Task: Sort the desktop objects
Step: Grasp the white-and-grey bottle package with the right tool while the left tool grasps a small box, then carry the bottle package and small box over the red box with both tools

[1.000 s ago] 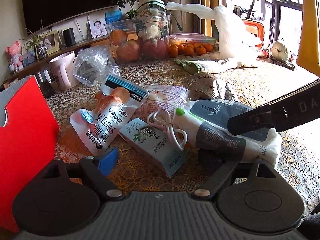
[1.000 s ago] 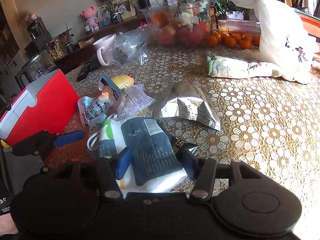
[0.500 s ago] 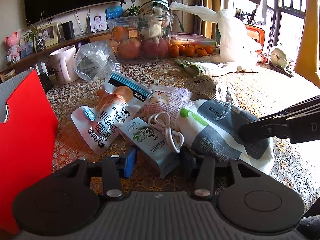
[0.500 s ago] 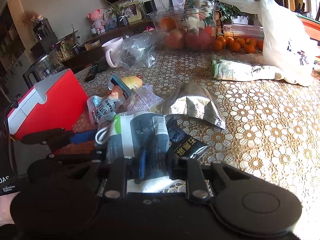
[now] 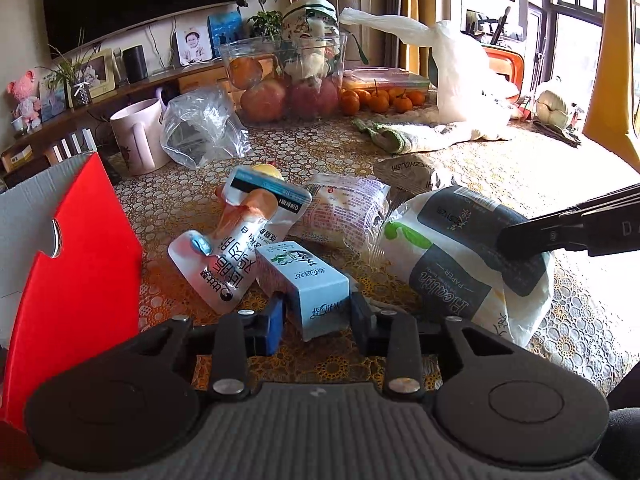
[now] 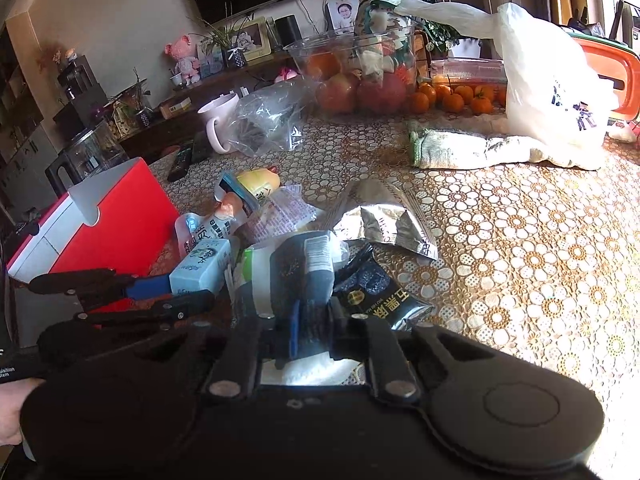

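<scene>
A small light-blue carton [image 5: 308,280] sits between the pads of my left gripper [image 5: 316,314]. Its jaws are closing and press on the carton's near end, which is tipped up off the table. The right wrist view shows the same carton [image 6: 202,266] in the left gripper [image 6: 172,296]. My right gripper [image 6: 314,320] is shut on the near end of a white tissue pack [image 6: 296,264] with a dark grey label. In the left wrist view the right gripper [image 5: 516,242] pinches that tissue pack [image 5: 452,264] from the right.
A red box [image 5: 80,272] stands at the left. A white pouch [image 5: 224,256] and a clear snack packet [image 5: 344,208] lie beyond the carton. A silver foil bag [image 6: 380,220] and a black packet [image 6: 380,300] lie to the right. A pink mug [image 5: 136,136], a fruit tub [image 5: 280,80] and a white plastic bag [image 5: 464,80] stand behind.
The left jaws have narrowed onto the light-blue carton and tipped it up; the white cable on it is gone from view. The right jaws have shut on the tissue pack.
</scene>
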The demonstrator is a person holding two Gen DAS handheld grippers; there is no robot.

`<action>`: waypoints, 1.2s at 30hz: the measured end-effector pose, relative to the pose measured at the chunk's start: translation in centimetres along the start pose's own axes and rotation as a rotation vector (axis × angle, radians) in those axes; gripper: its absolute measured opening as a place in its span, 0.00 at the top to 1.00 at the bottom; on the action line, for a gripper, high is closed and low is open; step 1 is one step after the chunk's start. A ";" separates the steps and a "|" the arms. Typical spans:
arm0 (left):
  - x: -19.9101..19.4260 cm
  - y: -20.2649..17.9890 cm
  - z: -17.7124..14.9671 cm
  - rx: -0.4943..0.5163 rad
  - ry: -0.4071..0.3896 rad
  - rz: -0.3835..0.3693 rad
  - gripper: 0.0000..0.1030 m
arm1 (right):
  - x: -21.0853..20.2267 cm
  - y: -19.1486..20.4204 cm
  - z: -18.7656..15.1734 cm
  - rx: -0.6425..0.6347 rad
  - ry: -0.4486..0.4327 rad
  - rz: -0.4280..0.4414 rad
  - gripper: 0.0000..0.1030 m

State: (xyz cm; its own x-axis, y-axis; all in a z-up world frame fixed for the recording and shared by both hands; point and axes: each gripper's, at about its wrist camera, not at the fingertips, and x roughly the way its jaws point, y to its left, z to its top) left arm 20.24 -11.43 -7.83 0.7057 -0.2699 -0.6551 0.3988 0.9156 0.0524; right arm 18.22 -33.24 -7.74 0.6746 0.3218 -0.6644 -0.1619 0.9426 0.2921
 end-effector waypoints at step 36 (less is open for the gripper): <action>-7.6 2.7 0.5 -0.170 -0.097 -0.107 0.76 | -3.2 2.7 1.2 -0.019 -0.067 -0.014 0.90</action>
State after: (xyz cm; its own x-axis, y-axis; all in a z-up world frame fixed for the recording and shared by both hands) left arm 16.25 -7.03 -2.36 0.7213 -0.3879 -0.5738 0.3754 0.9152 -0.1468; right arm 16.48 -31.78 -4.03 0.7235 0.3024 -0.6206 -0.1655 0.9487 0.2694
